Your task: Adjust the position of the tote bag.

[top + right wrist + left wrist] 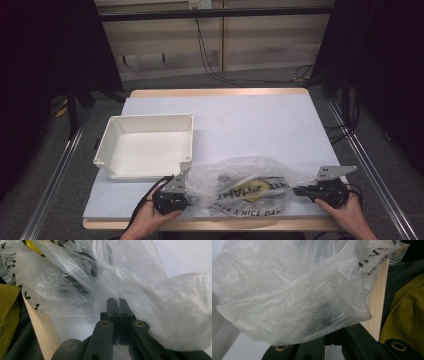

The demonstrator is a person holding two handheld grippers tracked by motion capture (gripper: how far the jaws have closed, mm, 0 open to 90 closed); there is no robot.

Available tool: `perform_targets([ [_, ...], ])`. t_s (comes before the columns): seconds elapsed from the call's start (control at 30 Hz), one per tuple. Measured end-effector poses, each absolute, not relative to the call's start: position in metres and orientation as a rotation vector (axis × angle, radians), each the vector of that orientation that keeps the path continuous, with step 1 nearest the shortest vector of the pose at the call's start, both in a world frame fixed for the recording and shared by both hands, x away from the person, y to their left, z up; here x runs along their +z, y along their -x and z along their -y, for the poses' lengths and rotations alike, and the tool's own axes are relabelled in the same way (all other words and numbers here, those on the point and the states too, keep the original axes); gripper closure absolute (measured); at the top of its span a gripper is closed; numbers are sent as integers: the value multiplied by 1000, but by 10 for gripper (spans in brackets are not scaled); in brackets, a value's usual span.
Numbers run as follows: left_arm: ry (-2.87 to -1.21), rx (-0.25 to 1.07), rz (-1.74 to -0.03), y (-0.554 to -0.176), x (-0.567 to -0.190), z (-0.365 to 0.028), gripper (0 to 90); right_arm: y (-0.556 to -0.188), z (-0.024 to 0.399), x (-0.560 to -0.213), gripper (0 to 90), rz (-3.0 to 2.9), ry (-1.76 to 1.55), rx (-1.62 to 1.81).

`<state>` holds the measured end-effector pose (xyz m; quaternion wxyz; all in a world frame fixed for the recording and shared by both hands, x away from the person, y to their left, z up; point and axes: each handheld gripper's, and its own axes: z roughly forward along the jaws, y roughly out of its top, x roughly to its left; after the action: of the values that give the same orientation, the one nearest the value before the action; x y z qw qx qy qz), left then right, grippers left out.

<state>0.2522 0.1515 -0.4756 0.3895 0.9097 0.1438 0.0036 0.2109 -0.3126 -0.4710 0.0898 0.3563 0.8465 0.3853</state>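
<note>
With both tools clamped on opposite ends of the plastic bag (245,184), left tool (186,194) and right tool (299,190), I hold it low over the table's (250,125) near edge; next, emptying it into the white tray (145,131) needs careful lifting.

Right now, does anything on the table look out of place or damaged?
Nothing looks damaged or spilled. The plastic bag lies crumpled at the table's near edge, with the left tongs and right tongs shut on its two ends. The white tray sits square.

A lab recording bay: black curtains (45,55), metal rails (55,175), and loose cables (210,55).
</note>
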Motion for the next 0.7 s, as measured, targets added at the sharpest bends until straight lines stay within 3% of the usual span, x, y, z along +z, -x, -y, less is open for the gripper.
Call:
perform_targets([
  [0.57, -2304, -103, -299, -245, -477, -156, 900, -202, 316, -476, 900, -2587, -1034, 1115],
  [0.7, -2301, -67, -354, -247, -478, -167, 900, -202, 318, -476, 900, -2581, -1047, 1091],
])
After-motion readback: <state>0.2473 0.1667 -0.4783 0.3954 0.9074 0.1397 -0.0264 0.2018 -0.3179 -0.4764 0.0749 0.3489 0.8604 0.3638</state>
